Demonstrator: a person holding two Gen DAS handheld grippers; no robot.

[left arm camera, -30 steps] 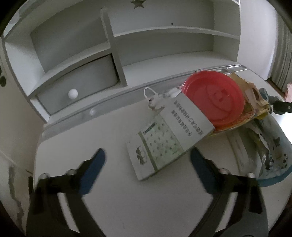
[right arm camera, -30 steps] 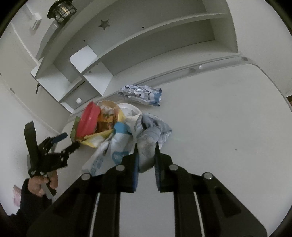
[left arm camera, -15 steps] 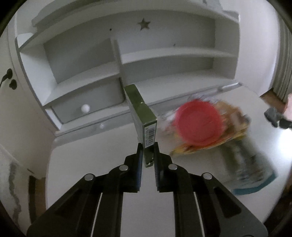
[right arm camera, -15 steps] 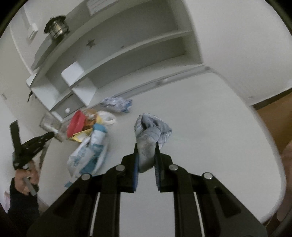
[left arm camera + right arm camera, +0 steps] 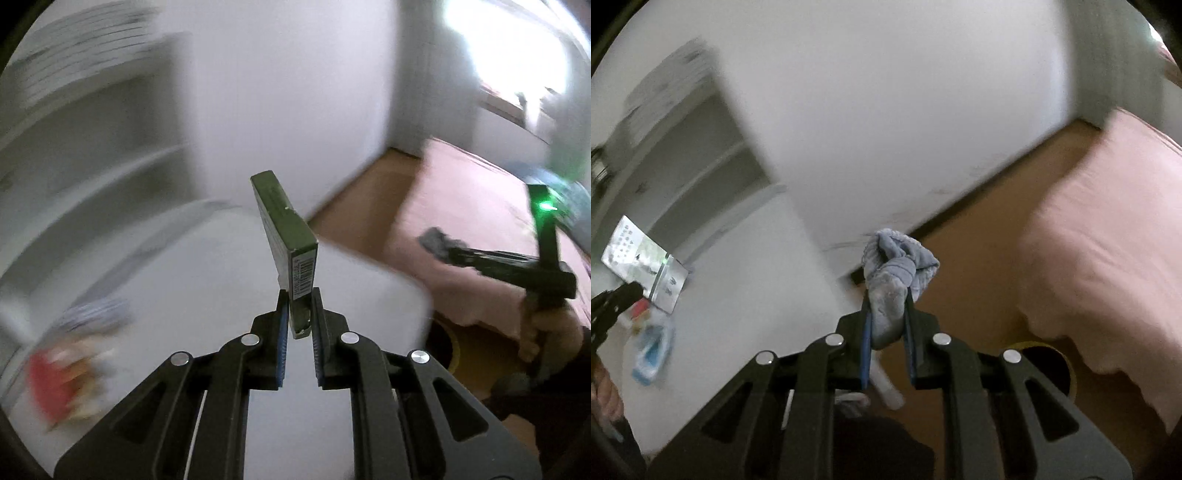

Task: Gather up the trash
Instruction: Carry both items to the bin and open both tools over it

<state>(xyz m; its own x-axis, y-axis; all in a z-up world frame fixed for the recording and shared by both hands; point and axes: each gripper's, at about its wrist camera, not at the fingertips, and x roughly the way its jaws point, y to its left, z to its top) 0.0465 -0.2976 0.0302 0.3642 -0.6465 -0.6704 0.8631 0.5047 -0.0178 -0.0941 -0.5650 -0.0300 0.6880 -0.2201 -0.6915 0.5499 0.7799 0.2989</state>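
While the left gripper (image 5: 298, 310) is clenched on a flat green-edged box (image 5: 286, 236), its blue pads press the box's two broad faces, and the box stands on edge above the white desk (image 5: 184, 295), with the barcoded end nearest the jaws and the far end rising toward the white wall (image 5: 288, 92). From the right wrist view the same box (image 5: 646, 266) shows its pale printed face at the left of the picture, held over the desk (image 5: 738, 314) by the left gripper (image 5: 637, 290). Near the desk's left edge in the left wrist view lies a blurred heap of trash (image 5: 62, 376) with a red patch in it; its separate items cannot be told apart. The right gripper (image 5: 886, 314) is clenched on a grey-blue sock (image 5: 894, 273), which bunches up beyond the fingertips and hangs past the desk's right edge, over the brown floor (image 5: 979, 258). In the left wrist view that right gripper (image 5: 448, 253) appears at the right of the picture, gripped by a hand (image 5: 546, 328), with the sock (image 5: 434, 240) at its tip. A pink bed cover (image 5: 1108, 240) lies beside the floor strip. Below it, near the desk's right corner, a dark round opening with a yellow rim (image 5: 1052, 365) is partly hidden by the gripper body. Blurred shelves (image 5: 74, 147) stand at the desk's far edge.
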